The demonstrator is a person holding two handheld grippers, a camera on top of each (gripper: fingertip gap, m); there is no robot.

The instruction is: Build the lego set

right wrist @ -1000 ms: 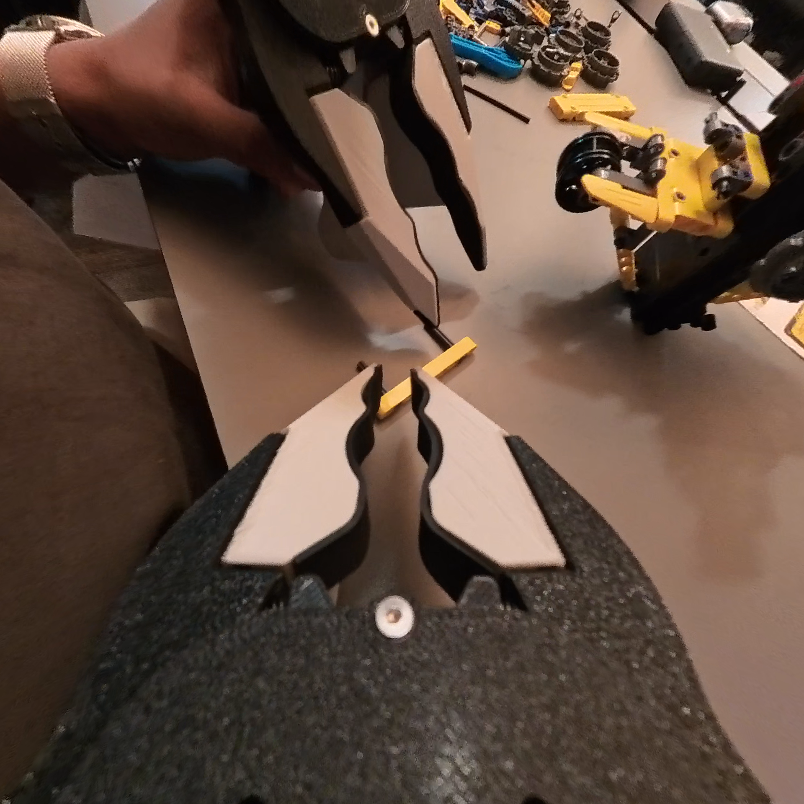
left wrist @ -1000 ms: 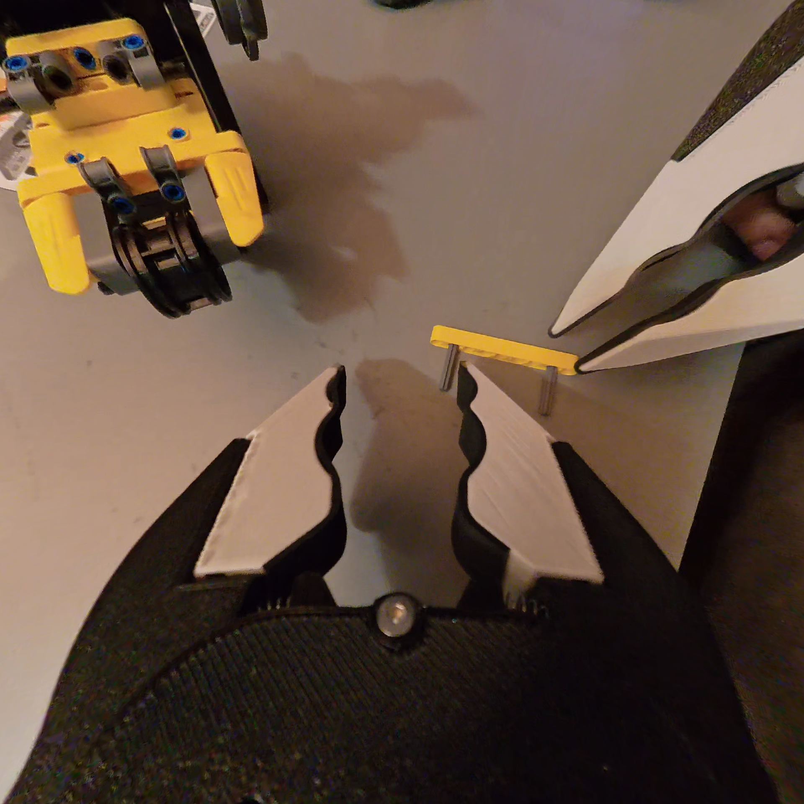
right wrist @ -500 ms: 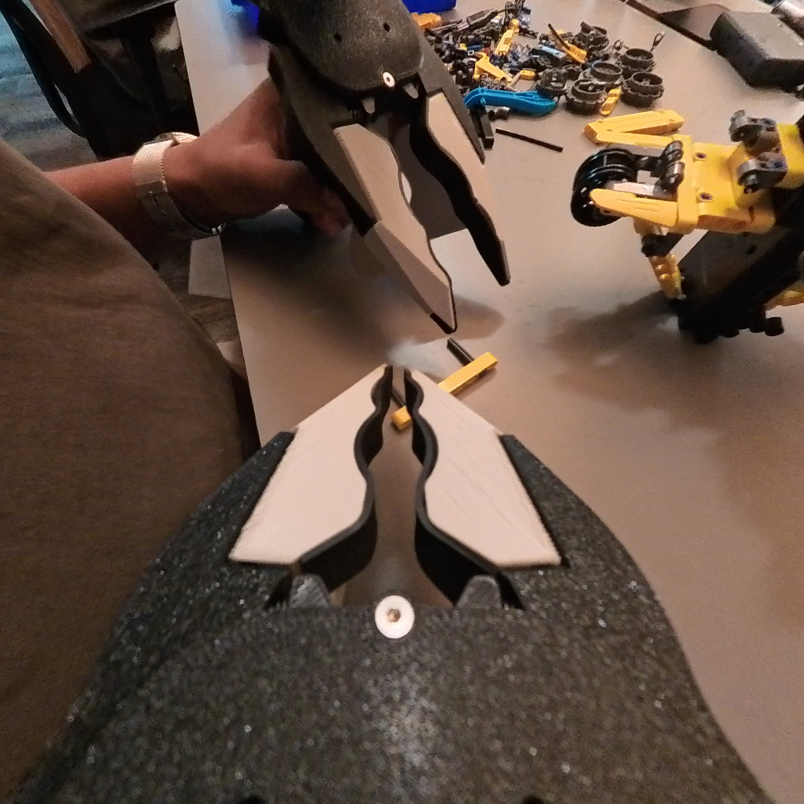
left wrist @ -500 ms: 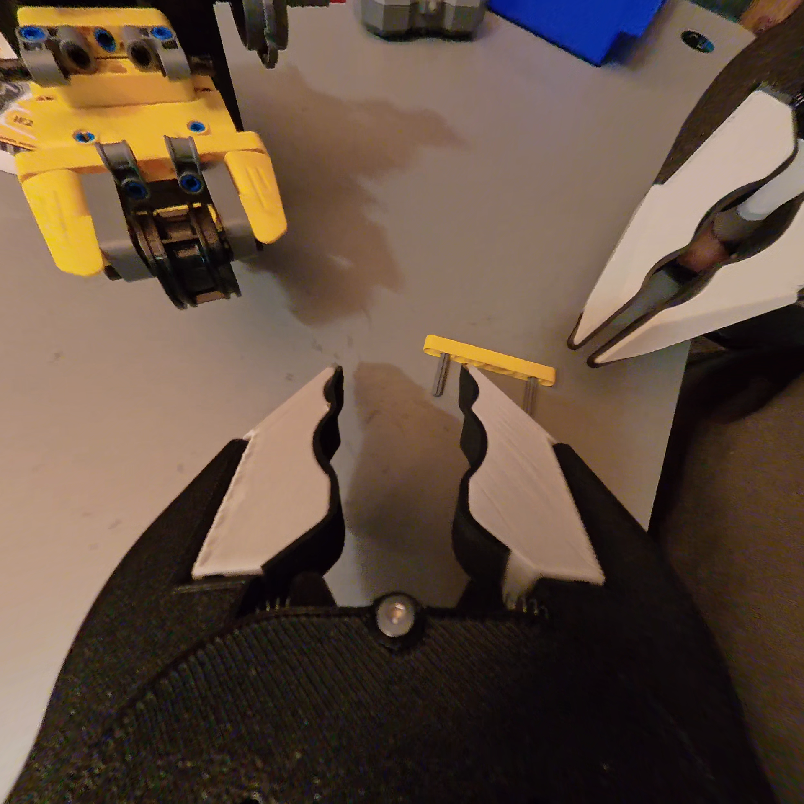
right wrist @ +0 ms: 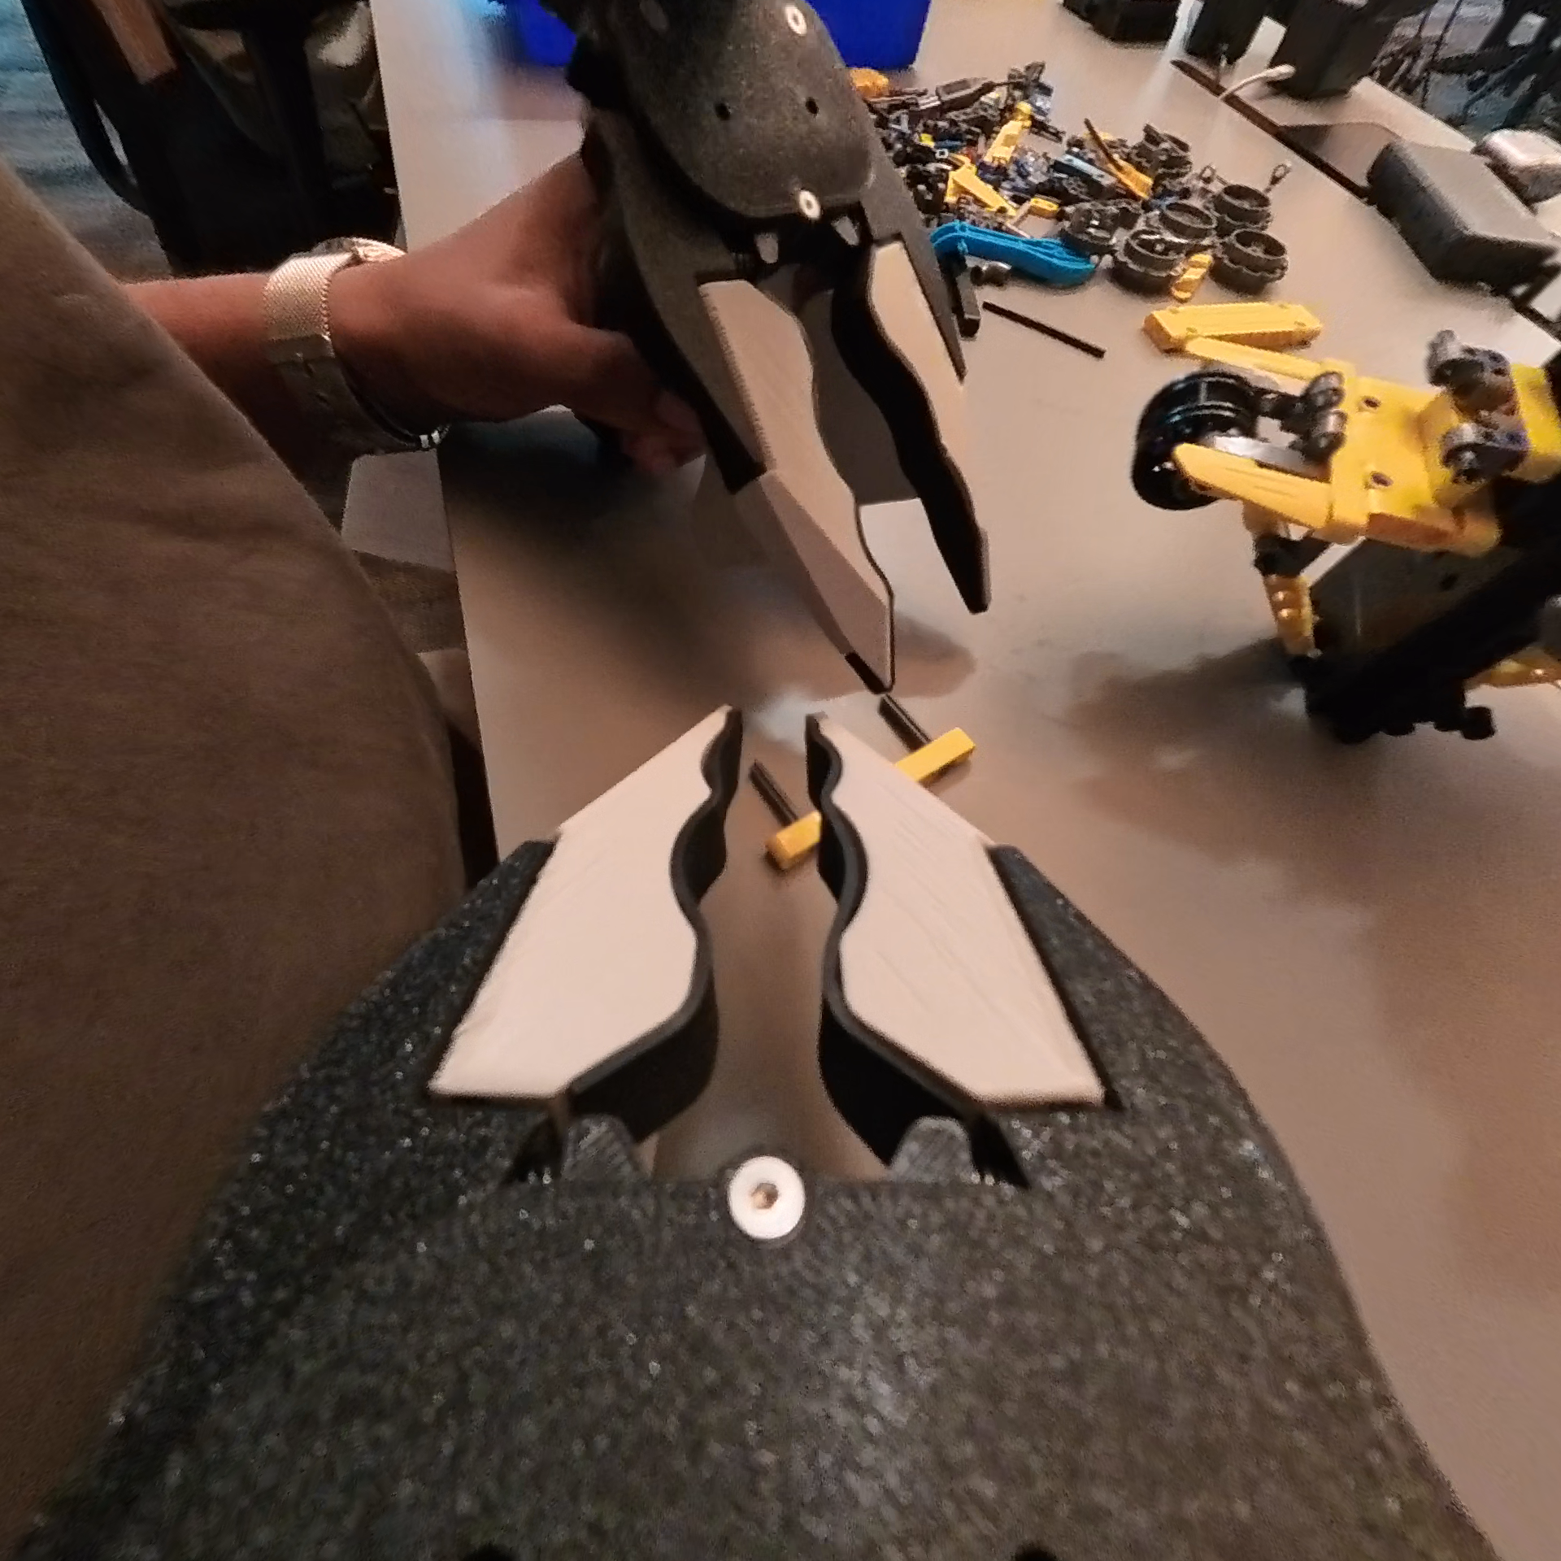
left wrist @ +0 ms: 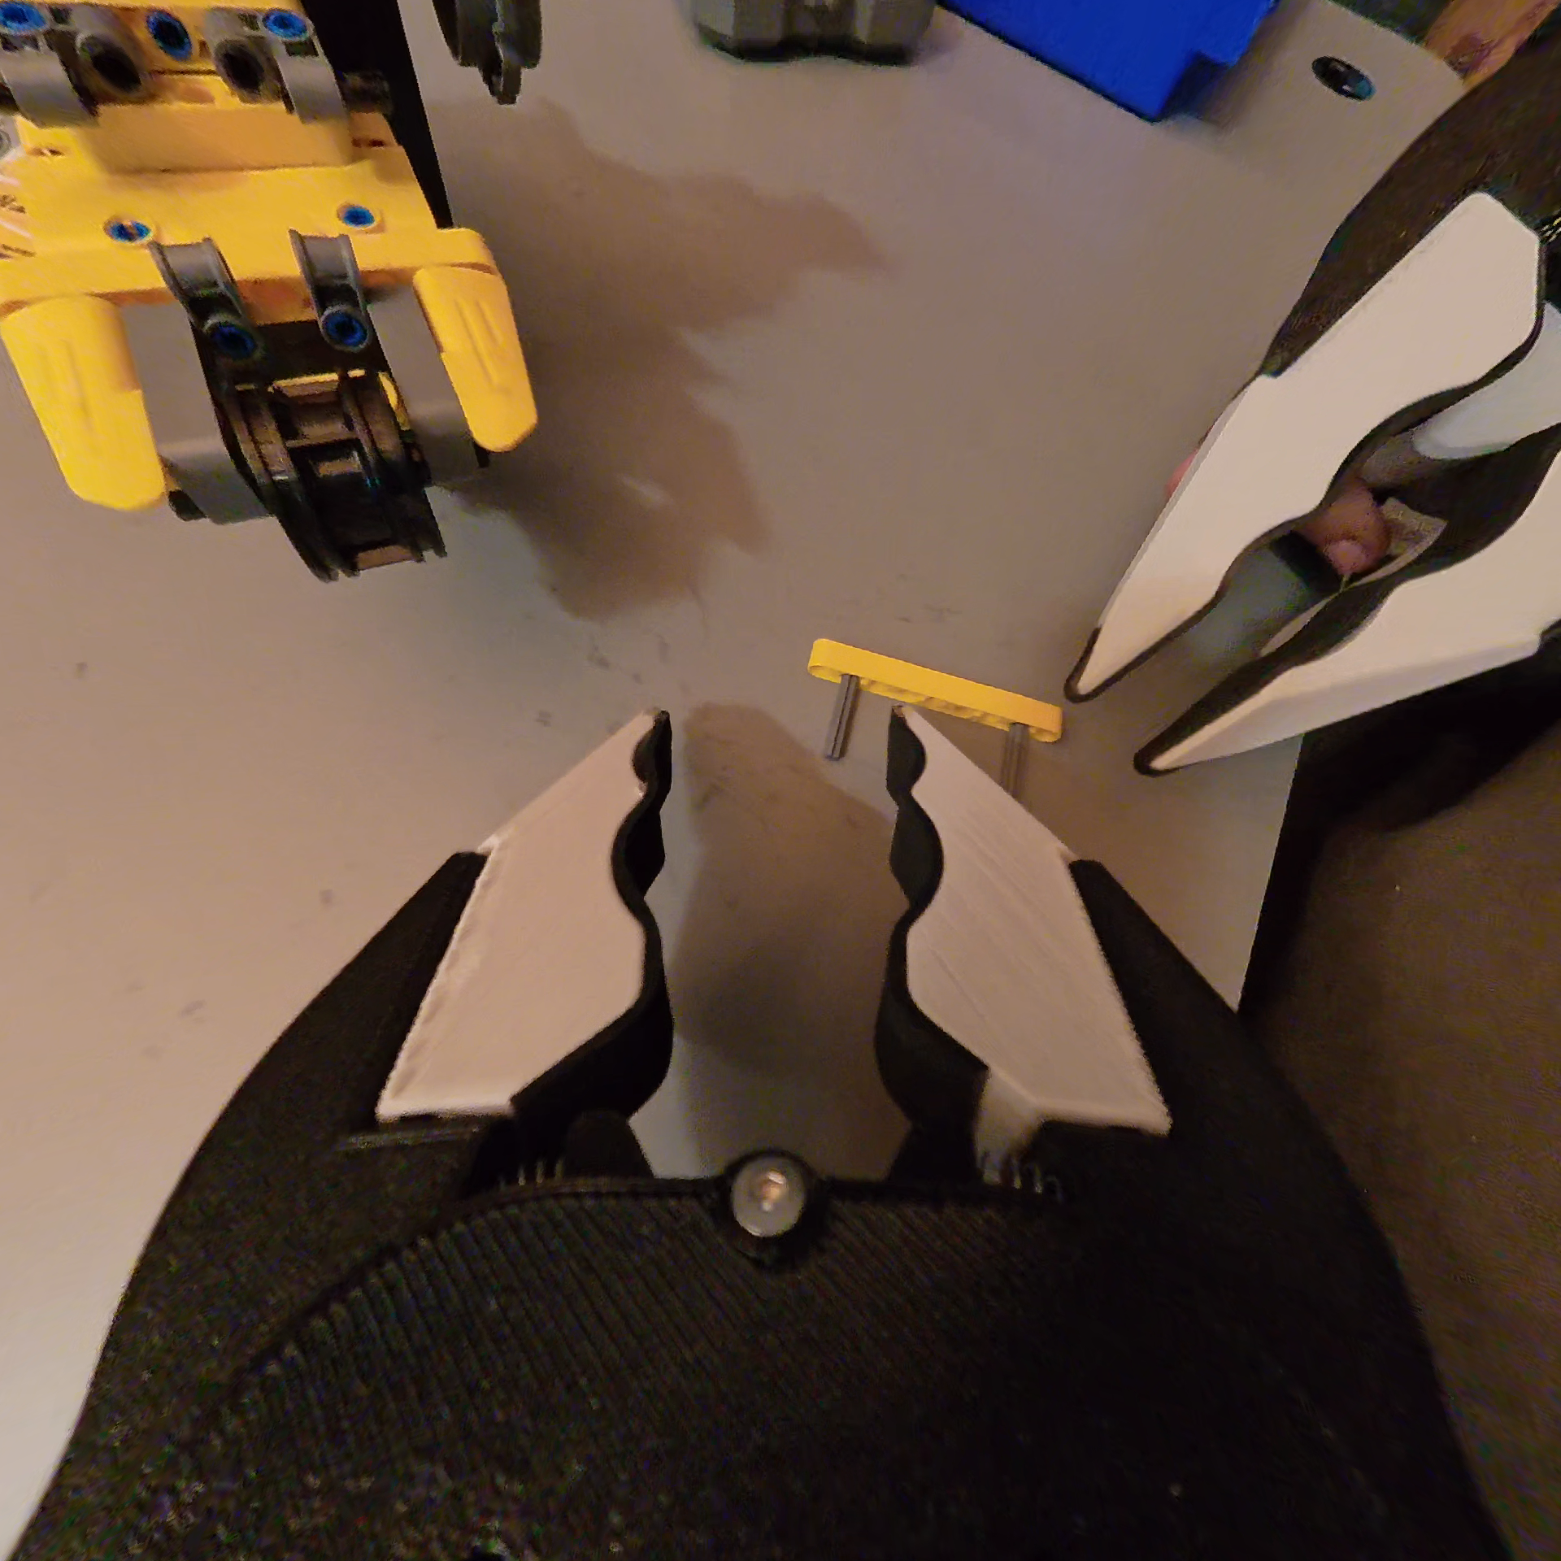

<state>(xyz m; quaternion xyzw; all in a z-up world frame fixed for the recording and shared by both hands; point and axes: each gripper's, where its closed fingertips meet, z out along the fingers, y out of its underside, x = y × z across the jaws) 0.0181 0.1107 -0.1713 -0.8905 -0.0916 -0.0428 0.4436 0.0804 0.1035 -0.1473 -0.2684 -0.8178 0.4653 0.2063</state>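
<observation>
Near tabletop (left wrist: 971,380) edge: yellow beam (left wrist: 933,694) with two dark pins, lying flat. Left tongs (left wrist: 777,718) wide apart, empty, tips just beside beam. Right tongs (right wrist: 773,718) slightly apart, empty, above beam's end. Yellow-black brick model (left wrist: 253,338) well apart, beyond.

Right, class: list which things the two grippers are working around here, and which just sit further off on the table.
Near the grippers: left gripper, open; right gripper, open; yellow beam with two dark pins, on the table by both tips.
Further off: yellow and black model; pile of loose parts; blue bin.
</observation>
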